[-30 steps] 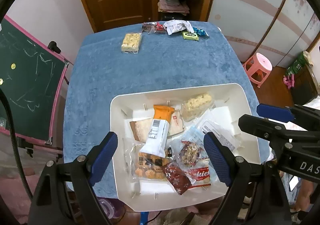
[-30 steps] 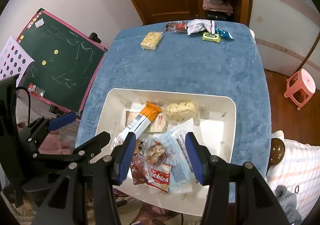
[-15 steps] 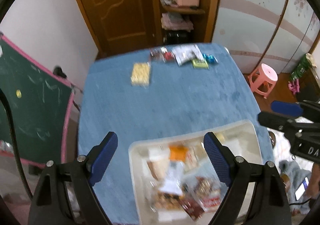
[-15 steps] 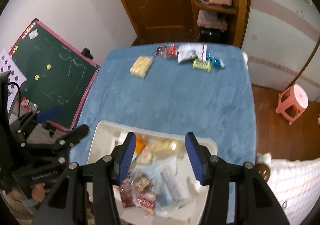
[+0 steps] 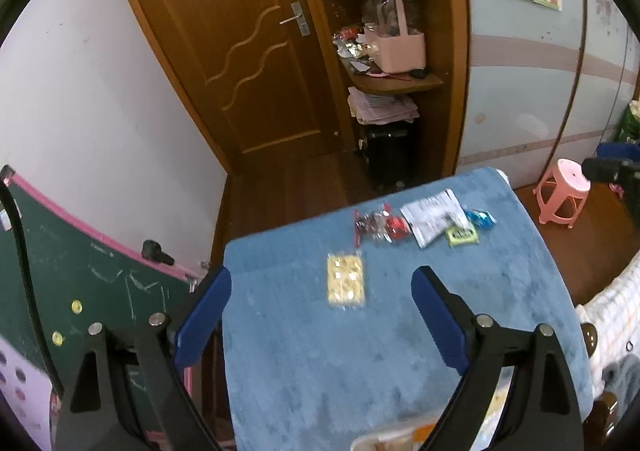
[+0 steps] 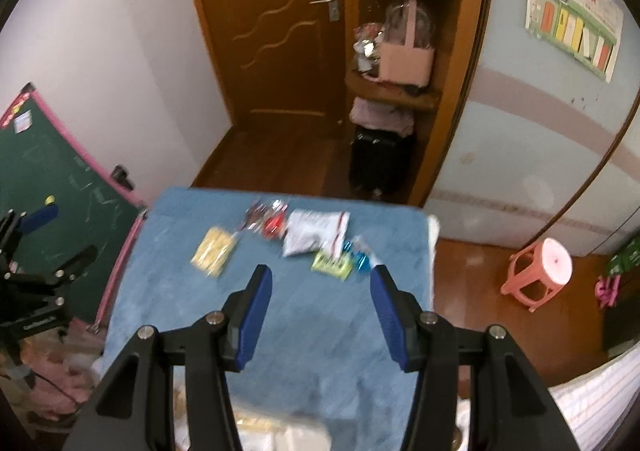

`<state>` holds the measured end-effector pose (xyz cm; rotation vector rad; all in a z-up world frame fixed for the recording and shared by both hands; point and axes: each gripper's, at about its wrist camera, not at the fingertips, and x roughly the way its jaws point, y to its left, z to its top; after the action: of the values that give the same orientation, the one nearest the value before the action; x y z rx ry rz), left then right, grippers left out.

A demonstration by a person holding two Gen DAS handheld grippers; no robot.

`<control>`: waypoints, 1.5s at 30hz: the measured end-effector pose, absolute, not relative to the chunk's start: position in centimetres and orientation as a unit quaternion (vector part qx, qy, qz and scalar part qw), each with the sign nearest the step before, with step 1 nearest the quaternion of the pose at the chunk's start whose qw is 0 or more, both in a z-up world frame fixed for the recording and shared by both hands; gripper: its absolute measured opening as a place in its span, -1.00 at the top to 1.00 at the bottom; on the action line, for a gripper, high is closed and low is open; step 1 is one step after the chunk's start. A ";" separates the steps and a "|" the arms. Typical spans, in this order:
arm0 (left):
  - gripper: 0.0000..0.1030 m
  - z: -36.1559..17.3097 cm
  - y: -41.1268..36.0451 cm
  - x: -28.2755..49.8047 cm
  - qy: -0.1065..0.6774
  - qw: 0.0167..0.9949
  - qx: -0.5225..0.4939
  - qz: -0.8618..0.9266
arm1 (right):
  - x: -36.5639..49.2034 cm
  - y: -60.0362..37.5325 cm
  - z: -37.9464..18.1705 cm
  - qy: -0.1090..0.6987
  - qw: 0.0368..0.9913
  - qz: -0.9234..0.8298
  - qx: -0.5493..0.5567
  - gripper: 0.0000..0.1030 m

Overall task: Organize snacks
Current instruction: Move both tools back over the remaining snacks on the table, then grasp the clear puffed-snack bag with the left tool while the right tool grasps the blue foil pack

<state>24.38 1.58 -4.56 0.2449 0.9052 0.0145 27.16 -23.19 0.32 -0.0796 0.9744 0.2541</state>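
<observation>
left gripper (image 5: 320,315) jaws just widened, nothing between; right gripper (image 6: 320,315) released, bare. white tray (image 5: 384,439) at counter (image 5: 320,371) near edge, contents blurred. five snack packets (image 5: 346,283) along far edge.

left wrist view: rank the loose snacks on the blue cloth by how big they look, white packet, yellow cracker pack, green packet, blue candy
Largest to smallest, as they look:
1. white packet and yellow cracker pack: too alike to rank, and the cracker pack lies nearer the camera
2. green packet
3. blue candy, only slightly smaller than the green one

Home bedroom: wood door (image 5: 240,63), cluttered shelf (image 5: 396,81), kids' chalkboard (image 6: 52,187), pink stool (image 6: 540,271).
</observation>
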 end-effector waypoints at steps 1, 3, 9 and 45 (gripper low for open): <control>-0.77 -4.8 1.8 25.6 0.439 0.891 0.117 0.002 | 28.3 -23.3 0.2 0.466 0.876 0.119 -0.040 -0.01; -0.77 -5.8 2.3 27.7 0.447 0.887 0.114 -0.001 | 31.1 -23.5 -0.9 0.468 0.876 0.101 -0.054 -0.01; -0.77 -13.4 3.4 33.8 0.511 0.854 0.098 -0.017 | 37.9 -24.4 -8.6 0.514 0.852 0.076 -0.061 -0.01; -0.15 -36.9 7.0 37.1 0.658 0.752 -0.039 0.021 | 40.4 -25.2 -25.9 0.596 0.800 0.078 -0.002 0.43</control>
<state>37.09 6.97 -36.85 -0.0842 1.4370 0.0454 40.45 -25.18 -25.86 -0.0049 1.2777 0.1673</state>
